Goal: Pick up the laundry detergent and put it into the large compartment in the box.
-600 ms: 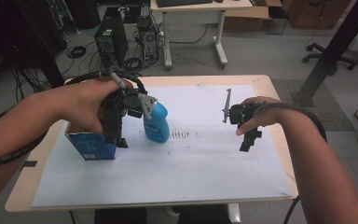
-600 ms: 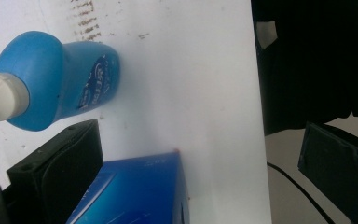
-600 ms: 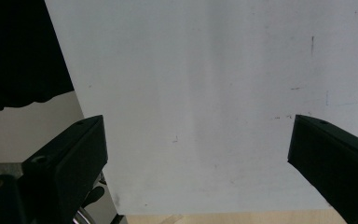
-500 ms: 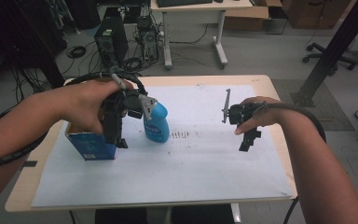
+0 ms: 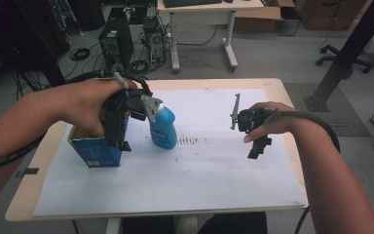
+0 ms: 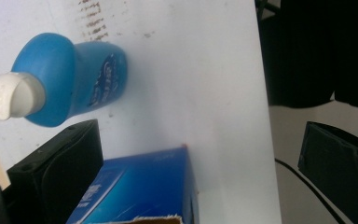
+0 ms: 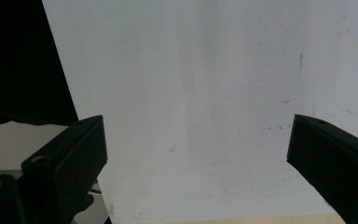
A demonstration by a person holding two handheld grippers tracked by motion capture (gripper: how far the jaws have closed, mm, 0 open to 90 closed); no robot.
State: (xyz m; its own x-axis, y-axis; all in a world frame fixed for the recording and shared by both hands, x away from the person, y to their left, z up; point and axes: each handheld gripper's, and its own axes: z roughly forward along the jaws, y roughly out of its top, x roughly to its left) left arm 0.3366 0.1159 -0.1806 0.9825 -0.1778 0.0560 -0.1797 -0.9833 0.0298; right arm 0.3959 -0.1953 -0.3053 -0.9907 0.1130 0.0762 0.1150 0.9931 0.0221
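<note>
High view: I log a wooden table covered by a white paper sheet. At the left of the sheet stands a blue carton, top torn open, and just beside it a blue bottle with a white cap, upright. My left gripper hangs over the carton's right edge, its jaws pointing down, next to the bottle; from here I cannot tell how far they are parted. My right gripper hovers over bare paper at the right, well apart from both items. A patch of dark specks marks the paper between the bottle and the right gripper. Left gripper view: the jaws stand wide apart with nothing between them; the carton sits at the bottom between them, the bottle above it, white cap toward the left. Right gripper view: the jaws are spread wide and empty, with plain paper beyond them and a strip of table edge at the bottom.
</note>
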